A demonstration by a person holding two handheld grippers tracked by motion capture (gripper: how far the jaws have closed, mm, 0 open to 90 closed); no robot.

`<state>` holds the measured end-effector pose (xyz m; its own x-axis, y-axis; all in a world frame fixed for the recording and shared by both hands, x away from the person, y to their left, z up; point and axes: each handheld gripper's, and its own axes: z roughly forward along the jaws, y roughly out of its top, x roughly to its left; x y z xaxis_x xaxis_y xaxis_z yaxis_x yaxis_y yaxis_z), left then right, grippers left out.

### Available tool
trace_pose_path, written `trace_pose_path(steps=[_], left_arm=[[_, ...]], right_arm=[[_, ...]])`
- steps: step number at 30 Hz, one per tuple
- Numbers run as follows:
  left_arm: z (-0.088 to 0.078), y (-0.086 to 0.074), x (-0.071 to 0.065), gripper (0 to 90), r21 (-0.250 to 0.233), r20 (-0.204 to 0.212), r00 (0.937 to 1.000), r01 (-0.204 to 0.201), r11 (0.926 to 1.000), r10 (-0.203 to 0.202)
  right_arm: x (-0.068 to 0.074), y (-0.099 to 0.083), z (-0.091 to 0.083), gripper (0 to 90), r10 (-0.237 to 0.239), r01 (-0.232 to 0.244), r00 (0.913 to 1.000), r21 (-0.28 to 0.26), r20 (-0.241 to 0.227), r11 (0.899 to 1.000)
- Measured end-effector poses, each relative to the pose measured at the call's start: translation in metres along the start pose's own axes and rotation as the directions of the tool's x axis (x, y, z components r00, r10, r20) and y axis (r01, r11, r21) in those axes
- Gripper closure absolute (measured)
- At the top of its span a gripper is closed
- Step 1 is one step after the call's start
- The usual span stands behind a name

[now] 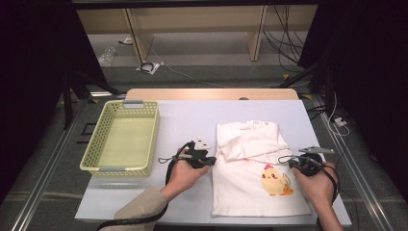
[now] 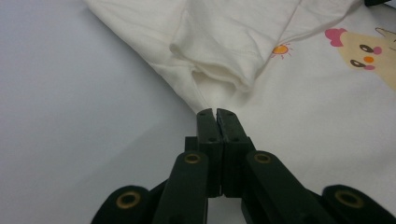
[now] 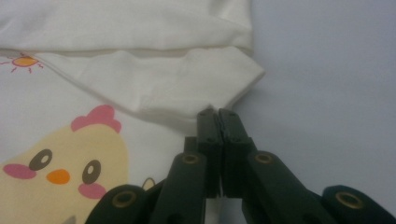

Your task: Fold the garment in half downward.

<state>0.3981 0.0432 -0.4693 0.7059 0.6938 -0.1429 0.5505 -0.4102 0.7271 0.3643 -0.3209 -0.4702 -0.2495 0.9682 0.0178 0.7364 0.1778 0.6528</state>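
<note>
A white shirt (image 1: 260,178) with a yellow chick print lies flat on the table (image 1: 192,120), its top part folded down over itself. The left gripper (image 1: 208,161) sits at the shirt's left edge, jaws pressed together on a pinch of the cloth where the fold meets that edge. The right gripper (image 1: 292,162) sits at the shirt's right edge, jaws likewise pressed together on the corner of the folded layer. Left of the shirt, beyond a strip of bare table, stands a yellow basket (image 1: 96,144), well apart from the cloth. Bare table also runs beyond the shirt's far edge and just right of its right edge, up to the table's rim.
</note>
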Motion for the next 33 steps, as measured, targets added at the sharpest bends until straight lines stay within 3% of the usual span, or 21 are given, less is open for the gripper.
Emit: trace_pose_path(steps=[13, 33], left_arm=[[-0.012, -0.003, 0.010, 88.8, 0.023, -0.001, 1.0000, 0.005, 0.9997, -0.005], [-0.029, -0.009, 0.021, 88.8, 0.037, -0.015, 0.9998, 0.012, 0.9992, -0.012]], right_arm=[[0.014, 0.004, 0.002, 88.9, -0.014, 0.014, 0.9997, 0.032, -0.021, 0.999], [0.034, 0.007, 0.005, 88.9, -0.038, 0.040, 0.9980, 0.035, -0.051, 0.999]])
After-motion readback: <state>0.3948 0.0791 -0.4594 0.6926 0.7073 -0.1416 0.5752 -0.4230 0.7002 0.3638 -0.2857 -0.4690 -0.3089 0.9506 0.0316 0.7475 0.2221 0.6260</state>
